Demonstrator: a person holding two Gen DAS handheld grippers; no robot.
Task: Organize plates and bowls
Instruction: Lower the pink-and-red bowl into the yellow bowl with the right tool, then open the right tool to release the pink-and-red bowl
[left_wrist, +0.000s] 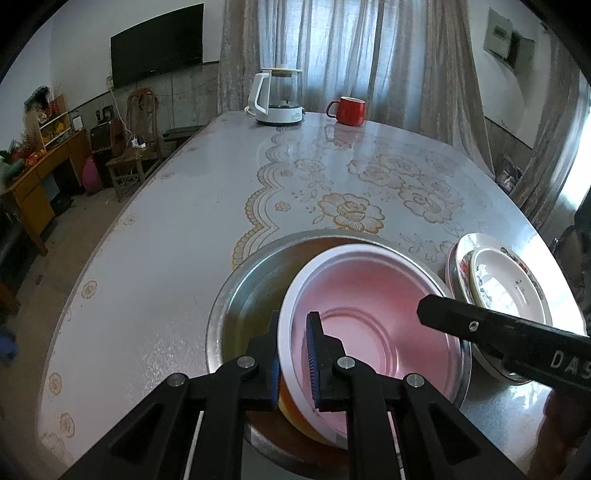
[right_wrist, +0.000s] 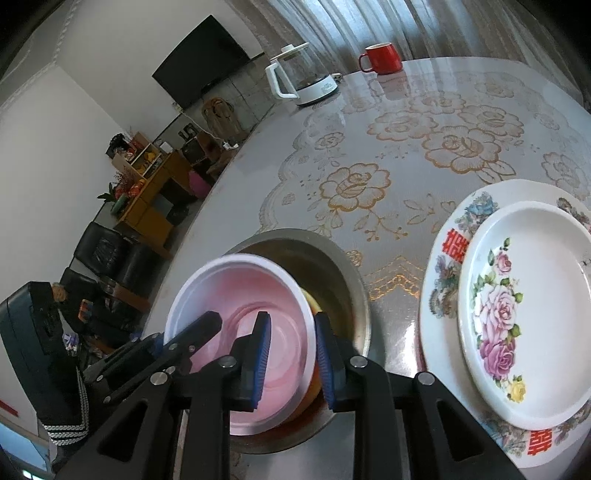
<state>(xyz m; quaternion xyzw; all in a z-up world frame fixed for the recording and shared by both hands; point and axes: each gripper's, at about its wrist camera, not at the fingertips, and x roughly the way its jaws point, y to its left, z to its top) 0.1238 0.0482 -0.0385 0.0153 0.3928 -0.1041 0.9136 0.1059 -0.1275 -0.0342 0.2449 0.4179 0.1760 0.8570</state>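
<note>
A pink bowl with a white rim (left_wrist: 369, 314) sits tilted inside a metal basin (left_wrist: 243, 291), over an orange bowl (left_wrist: 295, 415). My left gripper (left_wrist: 293, 363) straddles the pink bowl's near rim, one pad inside, one outside, closed on it. My right gripper (right_wrist: 291, 363) straddles the bowl's right rim (right_wrist: 308, 354) with a gap at the pads. In the right wrist view the pink bowl (right_wrist: 251, 295) lies in the basin (right_wrist: 343, 291). A small flowered plate (right_wrist: 528, 306) lies on a larger patterned plate (right_wrist: 443, 273) to the right.
The table has a glossy floral cover (left_wrist: 351, 210). A white kettle (left_wrist: 277, 96) and a red mug (left_wrist: 349, 110) stand at the far edge. The plate stack (left_wrist: 498, 284) lies right of the basin. Chairs and a wooden shelf stand off the table's left.
</note>
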